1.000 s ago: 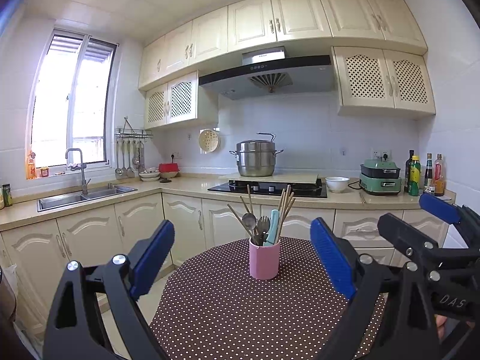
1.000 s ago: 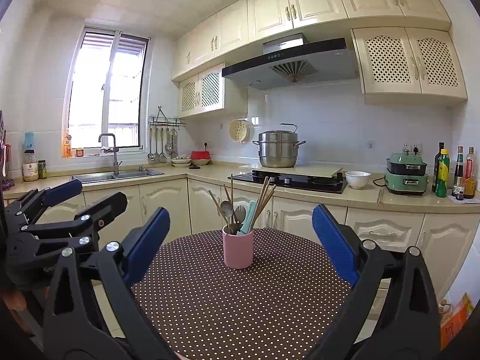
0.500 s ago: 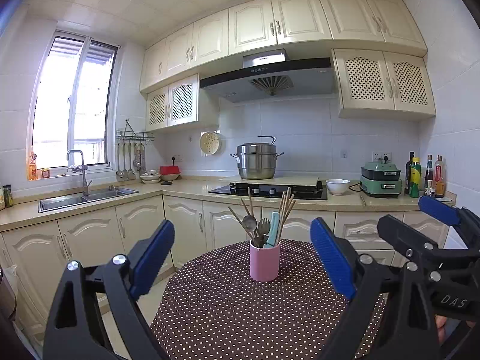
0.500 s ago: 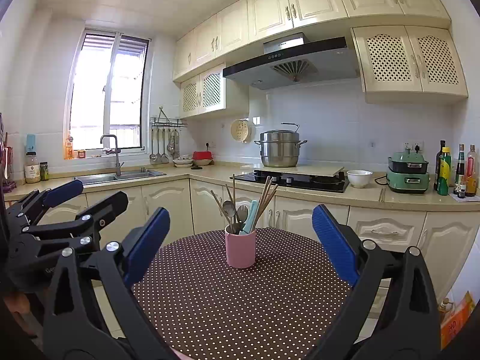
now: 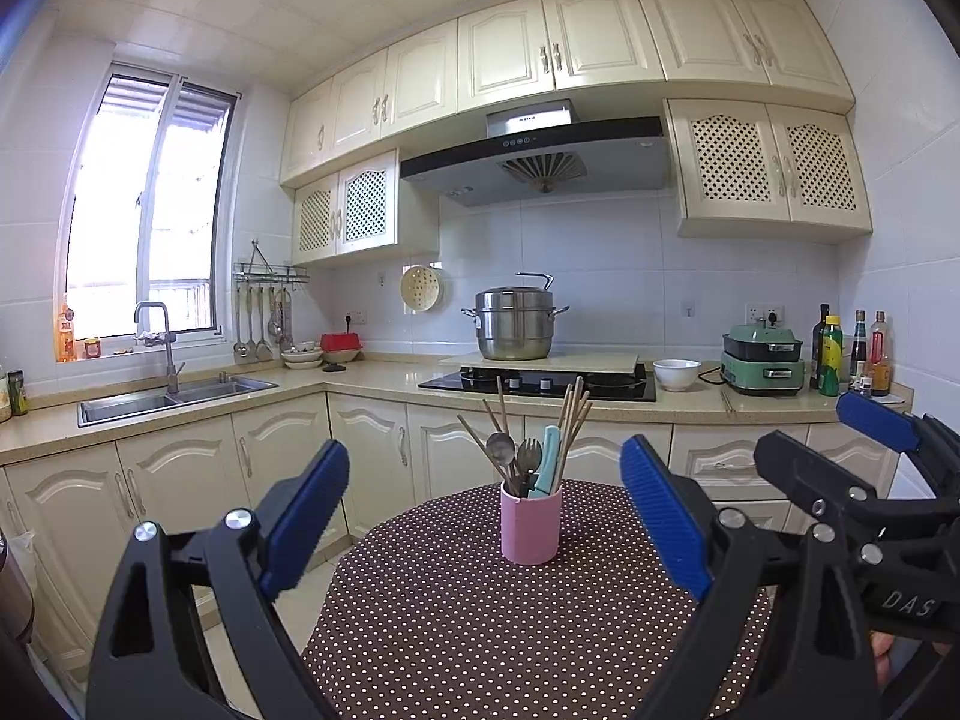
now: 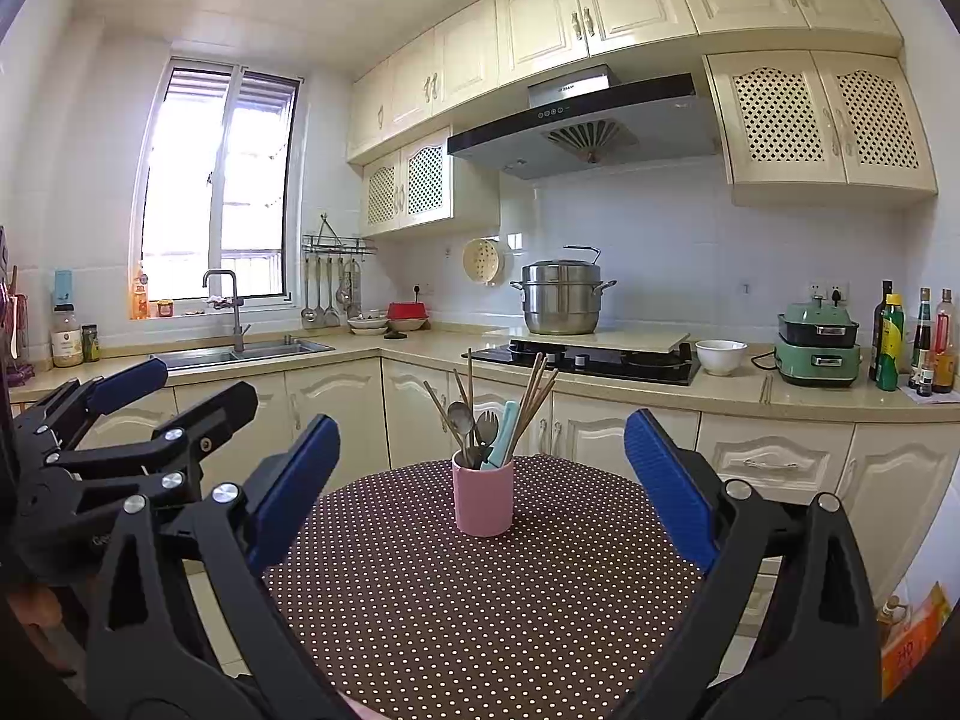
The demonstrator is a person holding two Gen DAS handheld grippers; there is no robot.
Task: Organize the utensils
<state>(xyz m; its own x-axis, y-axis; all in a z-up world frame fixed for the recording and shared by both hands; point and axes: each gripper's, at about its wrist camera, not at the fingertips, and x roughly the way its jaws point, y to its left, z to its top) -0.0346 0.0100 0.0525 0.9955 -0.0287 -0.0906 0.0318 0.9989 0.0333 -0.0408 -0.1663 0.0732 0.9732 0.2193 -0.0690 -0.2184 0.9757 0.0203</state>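
Pink cup (image 5: 531, 522) holds utensils (image 5: 528, 450) — both hand-held grippers spread.

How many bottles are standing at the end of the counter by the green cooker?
4, in a row right of the green cooker: dark bottle, green bottle, dark sauce bottle, red-labelled bottle. Smaller ones may hide in front.

Matt brown cloth (image 5: 480, 630) with white dots over the table. Smooth matt pink cup (image 5: 531, 523). Inside: shiny metal spoon (image 5: 500, 447) and fork (image 5: 528, 453), wooden chopsticks (image 5: 573, 420), one teal plastic-looking handle (image 5: 549, 456). Ribbed blue pads (image 5: 663, 516), black matt plastic frame with bright metal rivets on the left tool (image 5: 485, 516). Polished steel pot (image 5: 514, 324).
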